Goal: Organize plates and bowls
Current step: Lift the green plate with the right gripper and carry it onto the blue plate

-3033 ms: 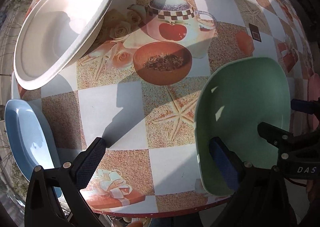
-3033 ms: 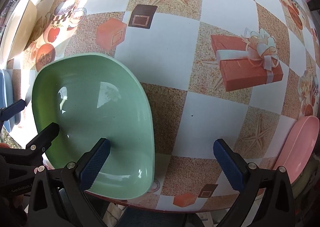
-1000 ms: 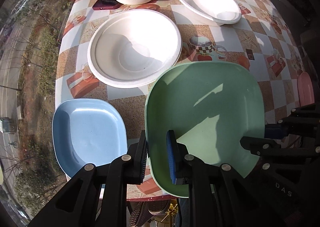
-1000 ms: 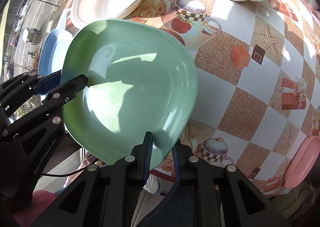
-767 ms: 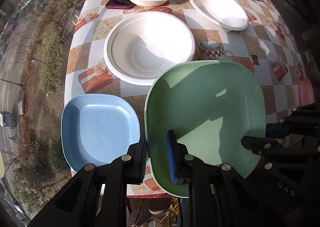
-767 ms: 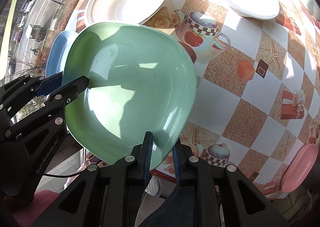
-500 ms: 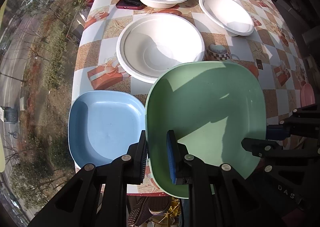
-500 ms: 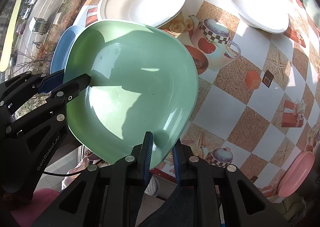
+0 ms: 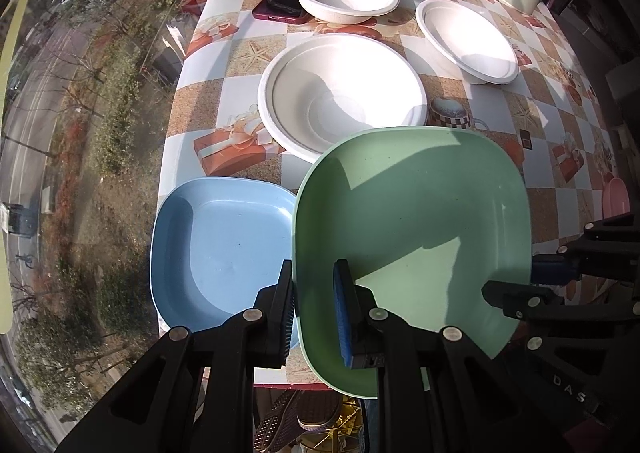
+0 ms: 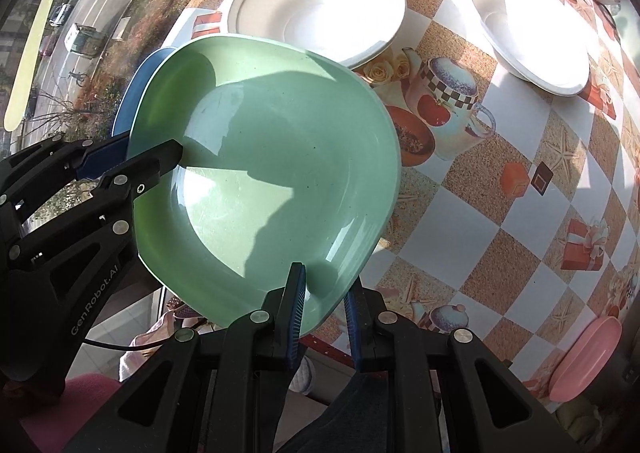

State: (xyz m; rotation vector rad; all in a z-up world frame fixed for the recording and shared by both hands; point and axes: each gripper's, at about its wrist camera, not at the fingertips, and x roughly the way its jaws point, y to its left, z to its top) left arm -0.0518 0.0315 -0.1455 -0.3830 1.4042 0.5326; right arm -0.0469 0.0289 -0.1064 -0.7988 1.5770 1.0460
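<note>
Both grippers' fingers (image 9: 342,309) are now clamped on the green plate (image 9: 412,237), lifted off the desk (image 9: 224,93); the blue plate (image 9: 220,245), at nine o'clock, looks the likely target.

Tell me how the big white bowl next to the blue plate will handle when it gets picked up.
The big white bowl looks like matte moulded pulp, so probably light and slightly flexible. Its thin, wide rim may bend under a pinch. The dull surface should not be slippery.
</note>
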